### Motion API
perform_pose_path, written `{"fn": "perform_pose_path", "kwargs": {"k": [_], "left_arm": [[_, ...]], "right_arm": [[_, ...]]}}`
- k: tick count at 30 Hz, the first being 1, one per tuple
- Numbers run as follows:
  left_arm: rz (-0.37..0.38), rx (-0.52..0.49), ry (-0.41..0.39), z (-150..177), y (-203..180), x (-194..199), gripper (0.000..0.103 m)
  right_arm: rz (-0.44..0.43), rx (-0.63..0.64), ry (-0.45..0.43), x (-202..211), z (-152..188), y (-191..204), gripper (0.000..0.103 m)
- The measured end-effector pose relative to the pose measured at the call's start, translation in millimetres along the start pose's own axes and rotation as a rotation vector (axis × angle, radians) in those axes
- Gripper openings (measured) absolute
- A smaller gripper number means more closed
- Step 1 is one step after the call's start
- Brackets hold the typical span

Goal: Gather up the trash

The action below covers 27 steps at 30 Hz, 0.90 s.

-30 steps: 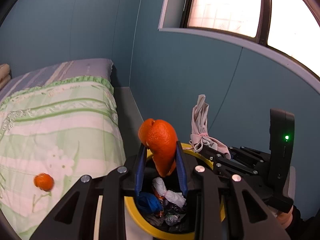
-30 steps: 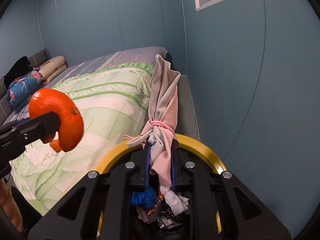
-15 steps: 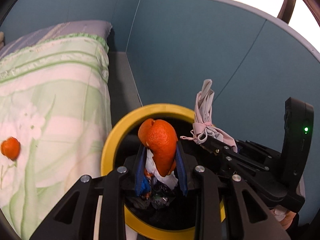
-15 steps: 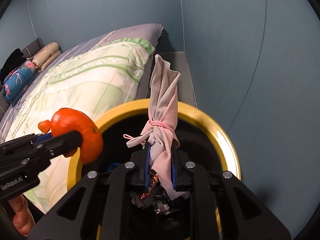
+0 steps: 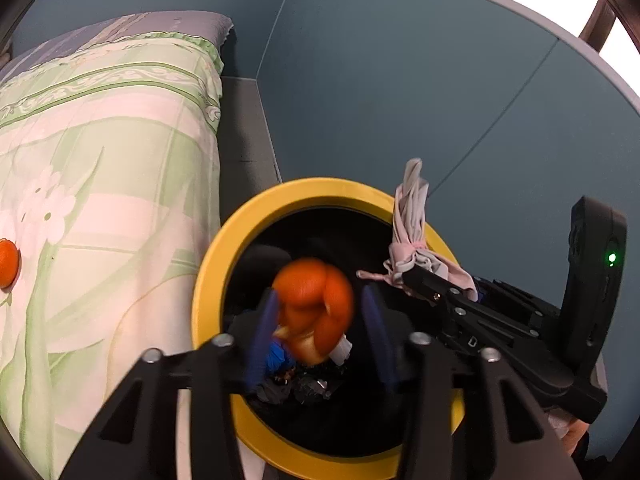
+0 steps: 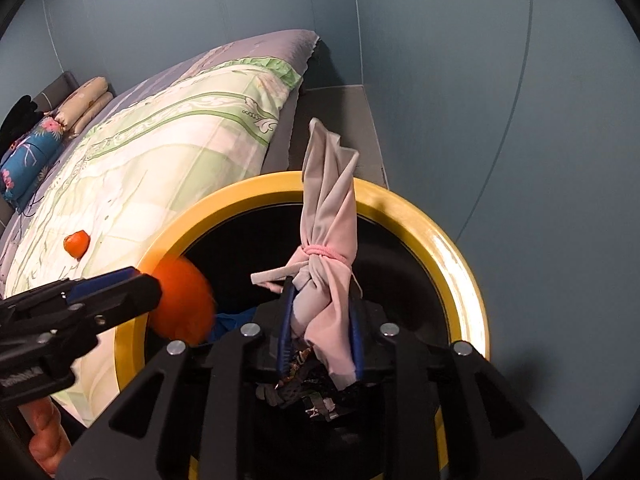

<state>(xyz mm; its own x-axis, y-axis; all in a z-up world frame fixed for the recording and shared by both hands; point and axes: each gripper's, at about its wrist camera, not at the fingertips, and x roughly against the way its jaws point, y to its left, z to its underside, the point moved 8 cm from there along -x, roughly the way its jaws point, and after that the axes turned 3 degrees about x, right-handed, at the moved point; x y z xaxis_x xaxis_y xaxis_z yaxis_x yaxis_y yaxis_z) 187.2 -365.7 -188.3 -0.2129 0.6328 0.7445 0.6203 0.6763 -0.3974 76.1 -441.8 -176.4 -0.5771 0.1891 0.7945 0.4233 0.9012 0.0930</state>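
A black bin with a yellow rim (image 5: 208,280) holds wrappers and other trash (image 5: 304,388). My left gripper (image 5: 320,320) hangs over its mouth with jaws opening. A blurred orange peel (image 5: 312,304) sits loose between the blue pads, clear of the right one. My right gripper (image 6: 320,320) is also over the bin (image 6: 460,264), jaws opening. A knotted pinkish-grey cloth bundle (image 6: 328,216) still stands upright between its pads and fills the gap. In the right wrist view the peel (image 6: 184,304) shows just beyond the left gripper's finger (image 6: 108,284).
A bed with a green floral quilt (image 5: 100,140) lies to the left of the bin, with another orange piece (image 5: 6,262) on it. Pillows (image 6: 32,148) sit at the far end. A blue wall stands close behind the bin. A hand (image 6: 44,432) holds the left gripper.
Both grippers sank toward the bin mouth. The left jaws spread and the peel slipped lower, now blurred. The right jaws widened slightly around the cloth.
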Motion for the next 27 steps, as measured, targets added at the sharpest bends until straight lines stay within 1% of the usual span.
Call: {"fn": "perform_pose_path", "kwargs": {"k": [1, 3, 5, 12, 18, 21, 27], "left_arm": [[-0.005, -0.001, -0.013, -1.2, 0.5, 3.9, 0.054], [-0.007, -0.003, -0.03, -3.0, 1.5, 9.2, 0.057], [-0.011, 0.001, -0.041, -5.1, 3.6, 14.5, 0.057], [-0.035, 0.027, -0.072, -12.1, 19.2, 29.5, 0.057], [-0.055, 0.043, -0.113, -12.3, 29.8, 50.5, 0.057], [-0.072, 0.058, -0.139, -12.9, 42.7, 65.5, 0.057], [-0.136, 0.103, -0.198, -10.5, 78.4, 101.6, 0.058]], "right_arm": [[0.004, -0.004, -0.001, 0.1, -0.6, -1.0, 0.027], [0.011, -0.012, -0.008, 1.5, -2.2, -3.0, 0.03], [0.017, -0.016, -0.018, 3.9, -4.2, -4.6, 0.034], [0.031, -0.015, -0.04, 10.5, -11.7, -5.8, 0.035], [0.026, -0.004, -0.055, 13.4, -20.7, 4.4, 0.035], [0.008, 0.005, -0.075, 16.1, -27.4, 16.8, 0.035], [-0.013, 0.047, -0.099, 15.1, -36.2, 48.5, 0.037]]}}
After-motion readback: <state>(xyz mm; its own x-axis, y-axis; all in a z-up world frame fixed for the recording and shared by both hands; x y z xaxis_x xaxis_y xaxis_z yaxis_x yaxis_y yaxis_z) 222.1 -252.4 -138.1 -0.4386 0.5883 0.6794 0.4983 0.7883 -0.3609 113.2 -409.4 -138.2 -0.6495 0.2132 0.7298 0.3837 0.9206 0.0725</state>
